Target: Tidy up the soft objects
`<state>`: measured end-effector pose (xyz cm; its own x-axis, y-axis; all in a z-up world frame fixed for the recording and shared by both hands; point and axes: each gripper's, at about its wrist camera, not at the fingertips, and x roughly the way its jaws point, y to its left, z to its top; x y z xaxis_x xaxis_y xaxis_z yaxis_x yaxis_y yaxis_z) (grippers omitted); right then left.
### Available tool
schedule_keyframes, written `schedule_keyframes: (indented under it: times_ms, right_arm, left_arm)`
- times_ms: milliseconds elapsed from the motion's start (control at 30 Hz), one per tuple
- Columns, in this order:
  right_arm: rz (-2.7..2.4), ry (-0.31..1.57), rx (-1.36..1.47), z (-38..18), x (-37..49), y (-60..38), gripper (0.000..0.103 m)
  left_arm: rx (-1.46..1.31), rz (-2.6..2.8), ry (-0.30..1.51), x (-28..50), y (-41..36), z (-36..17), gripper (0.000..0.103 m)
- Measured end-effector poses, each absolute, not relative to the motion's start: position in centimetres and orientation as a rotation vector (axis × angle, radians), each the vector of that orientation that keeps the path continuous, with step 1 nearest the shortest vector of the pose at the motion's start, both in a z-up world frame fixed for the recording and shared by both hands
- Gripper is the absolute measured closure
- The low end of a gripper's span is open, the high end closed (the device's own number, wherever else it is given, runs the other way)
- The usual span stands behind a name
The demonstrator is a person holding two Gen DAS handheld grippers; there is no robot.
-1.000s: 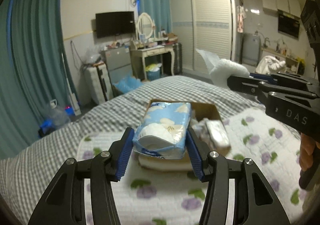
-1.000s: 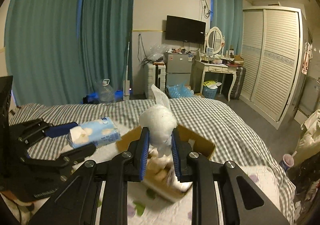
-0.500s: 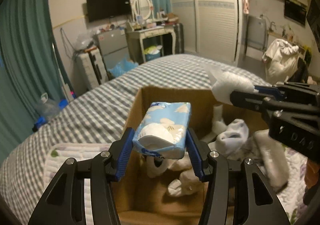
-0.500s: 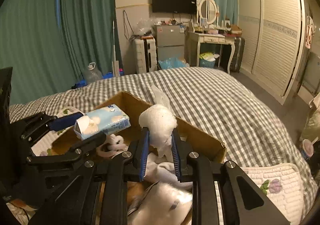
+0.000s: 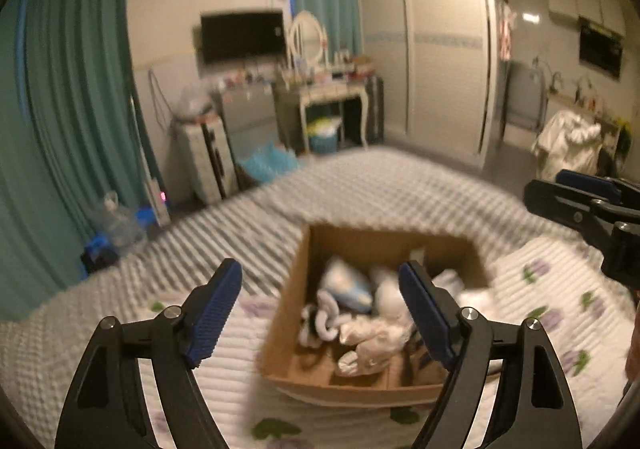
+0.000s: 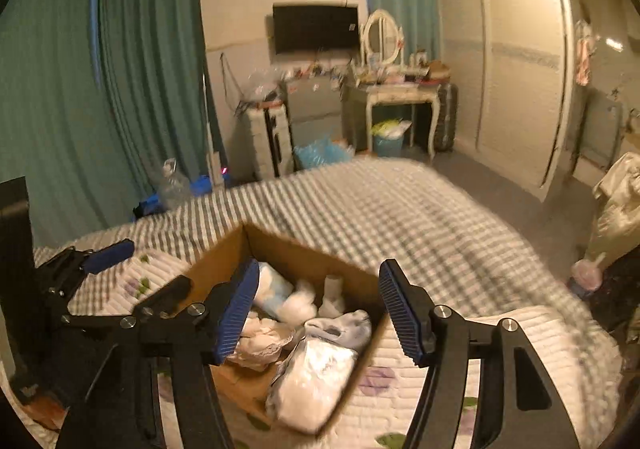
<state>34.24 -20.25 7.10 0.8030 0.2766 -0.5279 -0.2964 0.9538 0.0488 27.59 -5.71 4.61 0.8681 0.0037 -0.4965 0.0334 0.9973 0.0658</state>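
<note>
An open cardboard box point(image 5: 298, 281) sits on the bed and also shows in the right wrist view point(image 6: 224, 249). Inside lie the blue tissue pack point(image 5: 352, 285), also seen in the right wrist view point(image 6: 270, 289), a white fluffy ball point(image 6: 296, 307), white socks point(image 6: 340, 325) and a white plastic-wrapped bundle point(image 6: 316, 377). My left gripper point(image 5: 320, 313) is open and empty above the box's near left side. My right gripper point(image 6: 316, 309) is open and empty above the box.
The box rests on a white quilted pad with purple flowers point(image 5: 560, 289) over a grey checked bedspread point(image 6: 380, 209). Teal curtains point(image 5: 72, 129), a dresser point(image 5: 332, 105) and a wardrobe point(image 5: 440, 49) stand beyond the bed.
Both grippers opened. The tissue pack dropped from the left gripper and the fluffy ball from the right gripper into the box. Both grippers pulled back and up.
</note>
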Motion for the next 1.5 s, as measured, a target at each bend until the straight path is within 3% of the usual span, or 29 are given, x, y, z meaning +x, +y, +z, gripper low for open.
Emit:
schedule_keyframes:
  times_ms: [167, 267, 367, 433, 500, 767, 1167, 1500]
  right_arm:
    - [0.281, 0.471, -0.037, 15.5, 26.9, -21.3, 0.04]
    - [0.248, 0.409, -0.078, 19.6, 21.8, -21.4, 0.034]
    - [0.234, 0.359, -0.072, 22.3, 16.8, -21.5, 0.02]
    - [0.256, 0.339, -0.055, 23.2, 13.9, -21.5, 0.001]
    - [0.259, 0.301, -0.033, 23.5, 11.2, -21.5, 0.0]
    - [0.211, 0.269, -0.055, 18.6, 6.9, -19.0, 0.0]
    - [0.122, 0.405, 0.049, 6.3, 13.0, -18.4, 0.0]
    - [0.084, 0.44, 0.021, 3.6, 14.8, -17.5, 0.0]
  left_arm:
    - [0.078, -0.014, 0.333, 19.9, -4.9, 13.3, 0.015]
    - [0.082, -0.021, 0.229, 14.9, -4.5, 17.0, 0.009]
    - [0.081, -0.046, 0.166, 11.1, -4.1, 19.3, 0.009]
    - [0.075, -0.056, 0.137, 9.2, -3.7, 20.0, 0.008]
    - [0.064, -0.079, 0.117, 7.3, -3.3, 19.9, 0.004]
    - [0.132, -0.013, 0.152, 6.7, -2.5, 15.1, 0.003]
    - [0.081, 0.004, 0.345, 11.4, -0.5, 4.2, 0.003]
    - [0.038, -0.006, 0.379, 11.0, 0.7, 2.4, 0.003]
